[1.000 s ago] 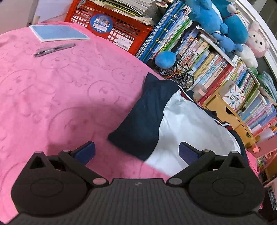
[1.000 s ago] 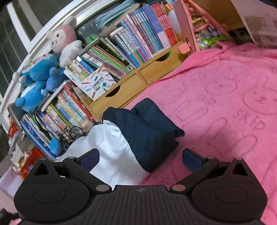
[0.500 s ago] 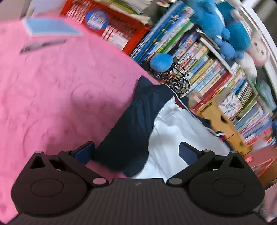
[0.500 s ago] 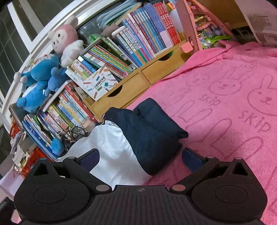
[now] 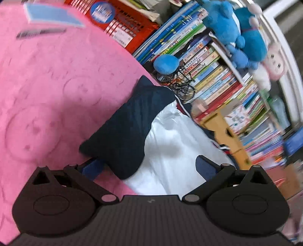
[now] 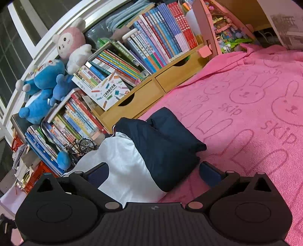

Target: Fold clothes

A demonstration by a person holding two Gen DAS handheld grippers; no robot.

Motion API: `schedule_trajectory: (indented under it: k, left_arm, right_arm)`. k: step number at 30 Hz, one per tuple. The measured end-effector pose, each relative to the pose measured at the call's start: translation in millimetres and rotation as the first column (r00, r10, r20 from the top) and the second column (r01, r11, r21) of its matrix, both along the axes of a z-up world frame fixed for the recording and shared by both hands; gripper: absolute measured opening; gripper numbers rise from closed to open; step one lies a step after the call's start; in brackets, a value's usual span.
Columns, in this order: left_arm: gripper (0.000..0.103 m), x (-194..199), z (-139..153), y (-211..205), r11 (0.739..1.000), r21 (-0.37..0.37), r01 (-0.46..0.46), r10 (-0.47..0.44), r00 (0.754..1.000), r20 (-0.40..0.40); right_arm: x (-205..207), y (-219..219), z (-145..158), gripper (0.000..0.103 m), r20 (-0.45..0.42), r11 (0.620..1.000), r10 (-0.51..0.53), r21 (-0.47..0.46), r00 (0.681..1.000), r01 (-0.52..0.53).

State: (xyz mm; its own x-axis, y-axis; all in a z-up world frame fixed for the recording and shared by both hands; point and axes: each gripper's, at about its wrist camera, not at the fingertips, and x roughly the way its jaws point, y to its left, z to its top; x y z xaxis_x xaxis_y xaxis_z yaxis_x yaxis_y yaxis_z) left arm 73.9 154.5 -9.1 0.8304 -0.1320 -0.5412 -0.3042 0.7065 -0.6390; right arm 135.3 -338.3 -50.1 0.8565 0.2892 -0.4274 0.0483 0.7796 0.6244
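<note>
A navy and white garment (image 5: pixel 161 132) lies partly folded on the pink bunny-print blanket (image 5: pixel 47 94), its navy sleeves laid over the white body. My left gripper (image 5: pixel 149 167) is open, its jaws on either side of the garment's near edge, the left finger under the navy sleeve end. In the right wrist view the same garment (image 6: pixel 151 151) lies just ahead. My right gripper (image 6: pixel 154 174) is open and straddles the near edge where the navy sleeve meets the white body.
Shelves of books (image 6: pixel 132 62) and wooden drawers (image 6: pixel 151 90) stand right behind the garment, with plush toys (image 6: pixel 47 83), a small bicycle model (image 5: pixel 180 85) and a red crate (image 5: pixel 121 19). A blue notebook (image 5: pixel 51 16) and a pen lie farther off on the blanket.
Both grippers have moved forward and closer to the garment. The left finger of my left gripper has slid under the navy sleeve end. Both stay open.
</note>
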Motion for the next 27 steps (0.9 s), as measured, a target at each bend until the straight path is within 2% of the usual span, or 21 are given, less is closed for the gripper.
schedule_trajectory:
  k: [2,4,7,8,9,10,11,12,13,14,15,16,20,23,24,25,26,27]
  left_arm:
    - [0.095,6.0,1.1,-6.3,0.998,0.056,-0.036,0.037,0.999,-0.007]
    - [0.033,11.8,-0.4,-11.8,0.985,0.135,-0.105,0.111,0.993,-0.037]
    - [0.031,13.8,-2.6,-17.7,0.969,0.212,-0.128,0.140,0.989,-0.043]
    - [0.032,15.6,-3.2,-20.3,0.966,0.225,-0.127,0.138,0.990,-0.035]
    - [0.047,17.5,-3.7,-22.8,0.963,0.238,-0.125,0.135,0.990,-0.027]
    - [0.074,22.7,-2.9,-24.4,0.966,0.234,-0.111,0.120,0.993,-0.023]
    - [0.082,27.9,-2.0,-25.9,0.969,0.229,-0.097,0.104,0.994,-0.020]
    - [0.065,33.2,-1.1,-27.4,0.971,0.224,-0.083,0.089,0.996,-0.016]
    - [0.029,35.1,1.7,-28.7,0.960,0.258,-0.109,0.127,0.991,-0.053]
    - [0.023,35.0,3.2,-25.4,0.963,0.246,-0.107,0.124,0.991,-0.056]
    - [0.013,34.8,4.8,-21.9,0.967,0.233,-0.103,0.120,0.991,-0.059]
    - [0.009,29.5,9.0,-19.8,0.966,0.236,-0.102,0.115,0.993,-0.040]
    - [0.006,-6.2,30.4,-17.0,0.956,0.275,-0.104,0.092,0.994,0.058]
    - [0.007,-39.8,44.8,-16.9,0.945,0.314,-0.094,0.059,0.991,0.118]
    - [0.010,-51.0,49.7,-16.9,0.940,0.328,-0.091,0.048,0.989,0.138]
    - [0.017,-51.8,47.9,-17.5,0.931,0.358,-0.074,0.034,0.993,0.115]
    - [0.020,-54.0,41.8,-17.1,0.919,0.391,-0.040,0.012,0.997,0.074]
    - [0.026,-54.5,33.4,-15.8,0.910,0.415,-0.004,-0.001,1.000,0.013]
  right_arm:
    - [8.6,-1.3,0.5,0.103,-0.015,1.000,0.006,0.023,1.000,-0.005]
    - [17.2,-2.5,1.0,0.103,-0.029,0.999,0.012,0.047,0.999,-0.010]
    - [30.1,-4.4,1.7,0.101,-0.051,0.996,0.021,0.082,0.998,-0.017]
    - [34.4,-5.0,2.0,0.096,-0.058,0.995,0.025,0.094,0.998,-0.019]
    - [38.8,-5.7,2.2,0.090,-0.065,0.994,0.028,0.106,0.997,-0.021]
    - [42.2,-6.4,1.6,0.081,-0.076,0.992,0.030,0.121,0.997,-0.021]
    - [43.7,-7.4,-1.1,0.044,-0.095,0.989,0.029,0.144,0.995,-0.015]
    - [45.2,-8.4,-3.7,0.018,-0.114,0.986,0.028,0.167,0.993,-0.008]
    - [46.7,-9.4,-6.4,0.017,-0.132,0.982,0.027,0.190,0.991,-0.001]
    - [48.2,-10.5,-9.0,0.013,-0.151,0.977,0.027,0.212,0.988,0.006]
    - [47.1,-10.8,-8.8,0.010,-0.157,0.976,0.031,0.220,0.987,0.005]
    - [39.7,-9.4,-1.7,0.009,-0.133,0.981,0.043,0.193,0.990,-0.016]
    - [0.2,-5.4,31.5,0.008,-0.071,0.985,0.099,0.149,0.993,-0.088]
    - [-40.8,-4.3,55.4,0.008,-0.004,0.987,0.153,0.051,0.988,-0.153]
    - [-49.9,-4.9,57.7,0.009,-0.007,0.986,0.164,0.013,0.986,-0.164]
    - [-58.6,-5.3,58.0,0.012,-0.013,0.984,0.176,-0.029,0.984,-0.176]
    - [-65.4,-5.0,53.1,0.016,-0.027,0.979,0.185,-0.077,0.982,-0.187]
    - [-69.3,-4.1,46.9,0.022,-0.044,0.975,0.188,-0.113,0.981,-0.192]
